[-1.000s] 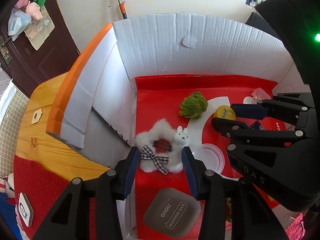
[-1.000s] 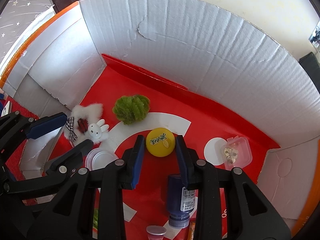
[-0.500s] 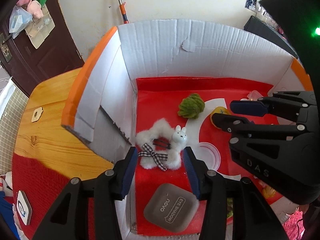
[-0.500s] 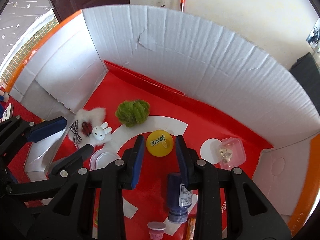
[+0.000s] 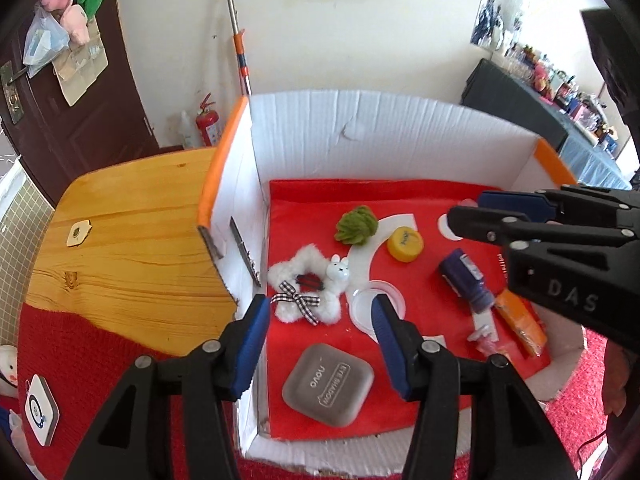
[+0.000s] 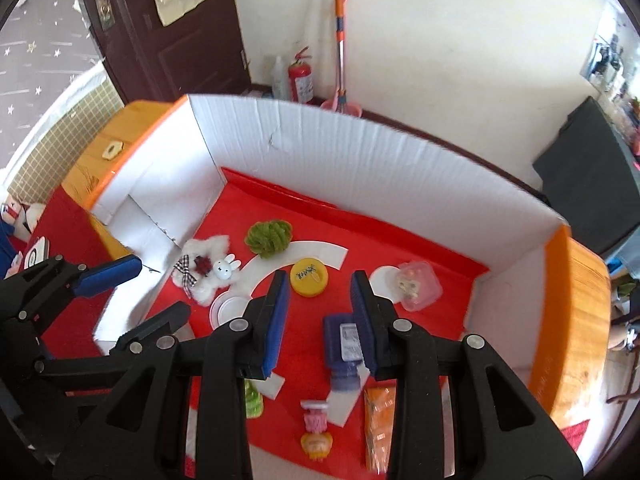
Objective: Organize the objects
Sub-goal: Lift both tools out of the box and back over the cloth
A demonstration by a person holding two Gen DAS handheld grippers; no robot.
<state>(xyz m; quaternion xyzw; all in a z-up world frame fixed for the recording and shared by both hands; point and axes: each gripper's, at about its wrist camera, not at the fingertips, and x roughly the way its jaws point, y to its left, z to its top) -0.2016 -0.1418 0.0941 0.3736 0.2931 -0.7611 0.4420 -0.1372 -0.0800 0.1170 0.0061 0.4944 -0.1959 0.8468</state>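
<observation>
Both grippers are up above the box (image 5: 400,136) now, the left gripper (image 5: 318,314) and the right gripper (image 6: 320,292), each with its jaws wide apart and nothing held. A second ago they were low inside the box, close to the toys; they have pulled up and back, so much more of the room shows — the brown door, the wall, the wooden table (image 5: 132,232) under the box. All the small things lie on the red floor of the box. The fluffy white star clip (image 5: 304,292) with its little bunny sits near the left wall of the box, the green puff (image 5: 357,226) a bit past it toward the back wall, and the yellow lid (image 6: 309,278) near the middle. The blue bottle (image 5: 466,278) lies on its side toward the right side of the box, with an orange packet (image 5: 520,322) just beside it, and the grey eyeshadow case (image 5: 328,390) rests near the front edge. None of them seem to have moved. My guess is the hands are backing off with everything in the box — either the tidying is done, or they are picking what to grab.
</observation>
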